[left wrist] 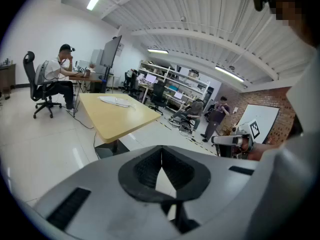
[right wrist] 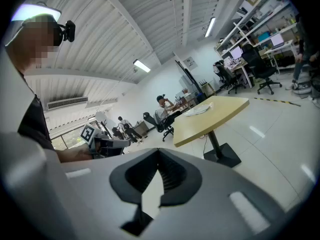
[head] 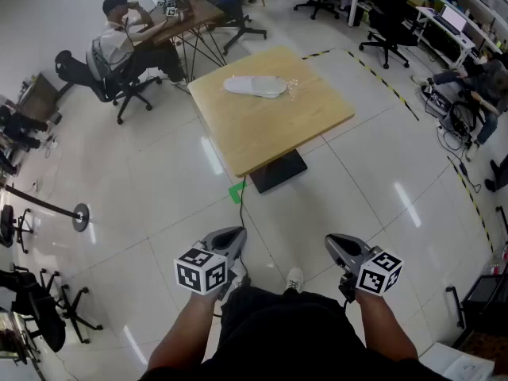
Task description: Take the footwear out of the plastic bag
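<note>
A white slipper in a clear plastic bag (head: 255,86) lies near the far edge of a square wooden table (head: 270,121). The same bagged slipper (left wrist: 115,101) shows small in the left gripper view and the bagged slipper (right wrist: 200,110) far off in the right gripper view. I stand well back from the table. My left gripper (head: 228,237) is held low in front of my body, jaws shut and empty. My right gripper (head: 336,244) is beside it, also shut with nothing in it. Each gripper's marker cube sits close to my hands.
The table stands on a black pedestal base (head: 278,171) on a glossy tiled floor. A seated person (head: 123,42) works at a desk behind the table. Office chairs (head: 385,26), a stanchion base (head: 79,217) and yellow-black floor tape (head: 381,78) surround the area.
</note>
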Demonstrator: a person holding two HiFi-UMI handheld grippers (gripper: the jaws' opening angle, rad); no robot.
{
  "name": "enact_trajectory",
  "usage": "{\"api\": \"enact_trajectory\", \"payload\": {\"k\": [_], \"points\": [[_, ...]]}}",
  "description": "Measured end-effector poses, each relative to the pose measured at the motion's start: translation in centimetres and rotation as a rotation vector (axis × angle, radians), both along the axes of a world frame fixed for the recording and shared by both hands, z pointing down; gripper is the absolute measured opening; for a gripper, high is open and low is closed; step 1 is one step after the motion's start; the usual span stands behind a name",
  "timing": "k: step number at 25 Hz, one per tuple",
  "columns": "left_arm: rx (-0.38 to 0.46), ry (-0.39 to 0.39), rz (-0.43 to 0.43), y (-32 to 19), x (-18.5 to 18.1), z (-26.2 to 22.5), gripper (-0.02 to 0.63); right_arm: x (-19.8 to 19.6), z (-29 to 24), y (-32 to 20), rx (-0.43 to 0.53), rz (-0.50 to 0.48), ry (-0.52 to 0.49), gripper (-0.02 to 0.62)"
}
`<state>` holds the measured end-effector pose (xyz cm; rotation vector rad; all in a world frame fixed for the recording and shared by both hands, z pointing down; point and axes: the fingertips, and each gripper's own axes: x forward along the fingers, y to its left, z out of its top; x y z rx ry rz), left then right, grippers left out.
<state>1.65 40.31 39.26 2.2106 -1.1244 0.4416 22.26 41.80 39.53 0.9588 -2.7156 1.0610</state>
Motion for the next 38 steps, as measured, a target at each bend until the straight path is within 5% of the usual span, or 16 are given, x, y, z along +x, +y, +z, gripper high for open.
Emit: {"api": "enact_trajectory", "payload": {"k": [5, 13, 23, 31, 38], "points": [[-0.006, -0.004, -0.072, -1.2, -0.4, 0.3, 0.008, 2.4, 0.3, -1.7, 0.017, -0.003, 0.0, 0.002], [0.028, -0.004, -0.029, -2.8, 3.6, -0.7, 0.008, 5.7, 0.8, -2.4, 0.015, 0.02, -0.01, 0.002], [0.011, -0.065, -0.008, -6.9, 2.7, 0.9, 0.008, 5.7, 1.9, -5.9, -0.007, 0.014, 0.008, 0.002], [0.037, -0.035, -0.022, -18.5, -1.4, 1.2, 0.008, 3.4, 1.9, -14.9, -0.016, 0.053, 0.048, 0.002], [0.027, 0.008, -0.03, -30.1, -5.9, 2.5, 0.008, -2.5, 1.6, -26.1, -0.063, 0.033, 0.062, 0.002]]}}
